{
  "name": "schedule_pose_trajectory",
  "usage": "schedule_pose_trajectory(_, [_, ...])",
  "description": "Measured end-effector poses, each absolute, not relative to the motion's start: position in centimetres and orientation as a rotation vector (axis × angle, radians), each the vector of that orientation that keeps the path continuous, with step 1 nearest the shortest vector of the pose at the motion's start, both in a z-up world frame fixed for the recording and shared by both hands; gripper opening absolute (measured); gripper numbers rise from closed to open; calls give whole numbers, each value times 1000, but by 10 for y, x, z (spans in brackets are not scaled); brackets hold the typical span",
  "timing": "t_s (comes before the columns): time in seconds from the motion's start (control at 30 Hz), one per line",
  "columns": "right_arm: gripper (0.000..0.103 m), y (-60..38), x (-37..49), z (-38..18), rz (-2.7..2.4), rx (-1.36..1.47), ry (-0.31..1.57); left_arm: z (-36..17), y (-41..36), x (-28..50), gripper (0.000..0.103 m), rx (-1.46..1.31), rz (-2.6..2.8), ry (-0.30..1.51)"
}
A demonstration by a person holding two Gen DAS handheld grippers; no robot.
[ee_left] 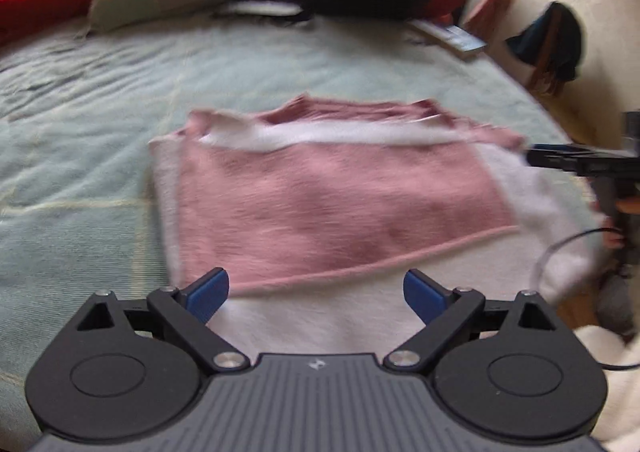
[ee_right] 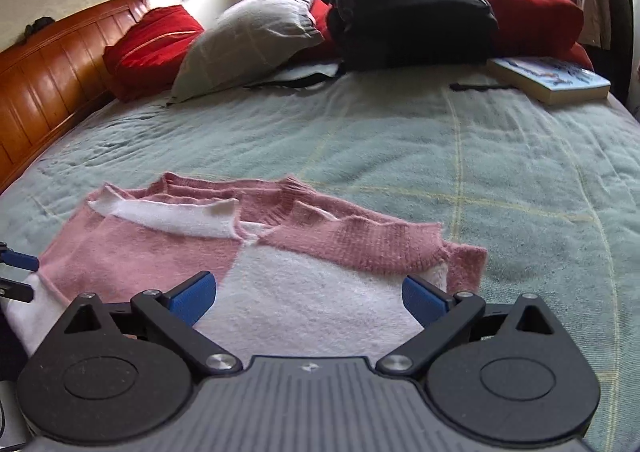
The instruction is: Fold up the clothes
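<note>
A pink and white knitted sweater (ee_left: 336,200) lies flat on the pale green bedspread (ee_left: 80,140), its sleeves folded in over the body. My left gripper (ee_left: 316,292) hovers open above its near white hem with nothing between the fingers. In the right wrist view the same sweater (ee_right: 256,252) spreads just ahead, and my right gripper (ee_right: 310,298) stands open over its white part, holding nothing. The right gripper also shows side-on at the right edge of the left wrist view (ee_left: 560,160), beside the sweater's white edge. The left gripper's blue fingertips (ee_right: 20,262) peek in at the left.
At the far side of the bed lie a grey pillow (ee_right: 248,40), red cushions (ee_right: 152,40), a black backpack (ee_right: 412,4) and a book (ee_right: 552,80). A wooden headboard (ee_right: 48,84) runs along the left. Bare bedspread (ee_right: 520,172) stretches to the right of the sweater.
</note>
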State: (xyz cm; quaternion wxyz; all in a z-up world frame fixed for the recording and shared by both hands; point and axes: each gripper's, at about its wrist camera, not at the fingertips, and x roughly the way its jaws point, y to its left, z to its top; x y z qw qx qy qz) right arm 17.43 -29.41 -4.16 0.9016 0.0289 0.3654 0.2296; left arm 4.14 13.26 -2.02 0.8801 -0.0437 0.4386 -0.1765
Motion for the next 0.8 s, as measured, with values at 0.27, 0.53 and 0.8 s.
schedule_pose_trajectory(0.27, [102, -283, 158, -30, 502, 48, 734, -48, 122, 4, 95, -75, -374, 1018])
schedule_pose_trajectory(0.53, [102, -279, 154, -25, 538, 102, 744, -18, 127, 5, 96, -90, -361, 891])
schedule_pose_trajectory(0.8, [103, -280, 153, -38, 511, 122, 805, -32, 132, 63, 96, -138, -326, 860])
